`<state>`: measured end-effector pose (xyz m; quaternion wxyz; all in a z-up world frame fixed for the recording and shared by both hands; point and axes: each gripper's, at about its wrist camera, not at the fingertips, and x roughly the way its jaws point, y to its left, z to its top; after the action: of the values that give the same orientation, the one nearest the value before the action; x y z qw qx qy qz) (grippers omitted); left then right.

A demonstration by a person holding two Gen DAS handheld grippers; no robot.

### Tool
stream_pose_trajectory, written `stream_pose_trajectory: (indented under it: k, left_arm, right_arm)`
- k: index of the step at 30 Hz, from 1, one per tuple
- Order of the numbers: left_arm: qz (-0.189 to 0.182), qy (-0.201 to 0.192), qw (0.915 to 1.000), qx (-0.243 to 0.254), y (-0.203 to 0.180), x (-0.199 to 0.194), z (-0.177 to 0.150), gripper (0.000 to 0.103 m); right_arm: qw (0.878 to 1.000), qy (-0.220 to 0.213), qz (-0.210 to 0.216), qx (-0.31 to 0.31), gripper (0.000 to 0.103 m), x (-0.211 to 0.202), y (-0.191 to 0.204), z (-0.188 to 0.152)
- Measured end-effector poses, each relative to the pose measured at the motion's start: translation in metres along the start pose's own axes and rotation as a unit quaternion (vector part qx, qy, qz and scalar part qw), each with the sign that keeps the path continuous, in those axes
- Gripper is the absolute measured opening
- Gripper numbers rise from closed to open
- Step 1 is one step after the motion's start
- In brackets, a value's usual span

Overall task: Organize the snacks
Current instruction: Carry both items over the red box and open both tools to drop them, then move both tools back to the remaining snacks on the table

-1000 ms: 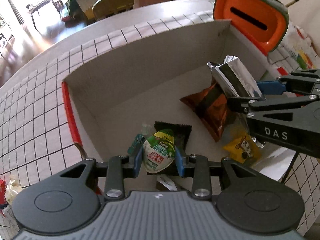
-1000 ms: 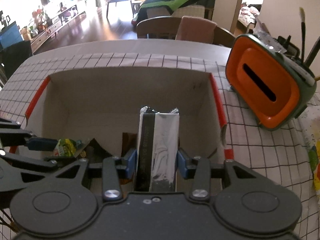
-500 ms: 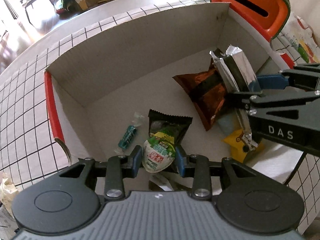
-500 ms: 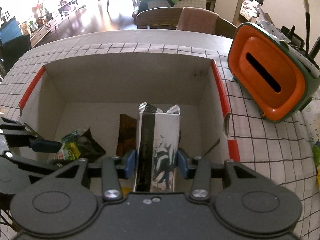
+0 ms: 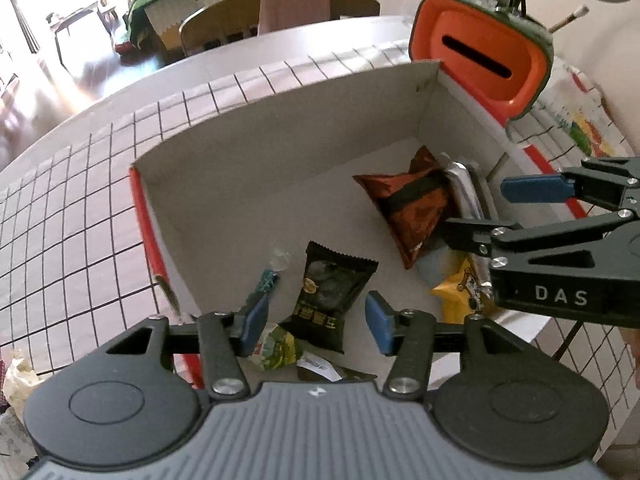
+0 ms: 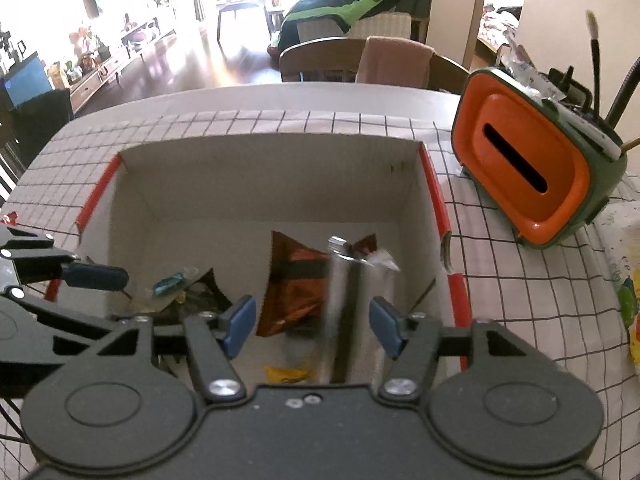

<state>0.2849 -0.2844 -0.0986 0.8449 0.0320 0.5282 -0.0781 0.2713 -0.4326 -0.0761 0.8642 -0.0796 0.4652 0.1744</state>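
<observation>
In the left wrist view, the left tongs occupy the lower centre of the frame, and their blue pads have just been opening: the jaws stand apart and hold nothing. The small green-and-white printed snack pouch lies just below them, at the near edge of the box floor, beside a black crimped-edge snack packet; this placement is consistent with a release into the box. In the right wrist view, the right tongs have likewise just been opening. The tall silver foil packet with a black stripe appears motion-blurred between the spread pads, clear of both, and is judged to be dropping. It comes down against a copper-orange foil bag, with a yellow printed wrapper underneath. All snacks rest inside the open white cardboard box with red-taped edges, which serves as the collecting container. Beyond it, upper right, an orange-and-green plastic holder stands on the grid-patterned table.
</observation>
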Motion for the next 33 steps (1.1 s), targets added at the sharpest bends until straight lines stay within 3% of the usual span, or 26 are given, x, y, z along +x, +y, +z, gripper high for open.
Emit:
stream_pose_trajectory:
  k: [6, 20, 24, 33]
  left_arm:
    - [-0.004, -0.027, 0.9996, -0.008, 0.009, -0.024, -0.004, 0.060]
    - [-0.008, -0.097, 0.9949, -0.028, 0.042, -0.080, -0.029, 0.075]
    - [0.001, -0.124, 0.9917, -0.034, 0.058, -0.097, -0.039, 0.080]
    - [0.019, -0.169, 0.9845, -0.044, 0.095, -0.125, -0.070, 0.084]
  right_arm:
    - [1.000, -0.014, 0.007, 0.003, 0.073, -0.019, 0.004, 0.002]
    - [0.997, -0.062, 0.035, 0.004, 0.086, -0.062, 0.040, 0.006]
    - [0.996, -0.075, 0.050, 0.012, 0.097, -0.071, 0.053, 0.008]
    - [0.992, -0.100, 0.077, 0.015, 0.103, -0.078, 0.089, 0.003]
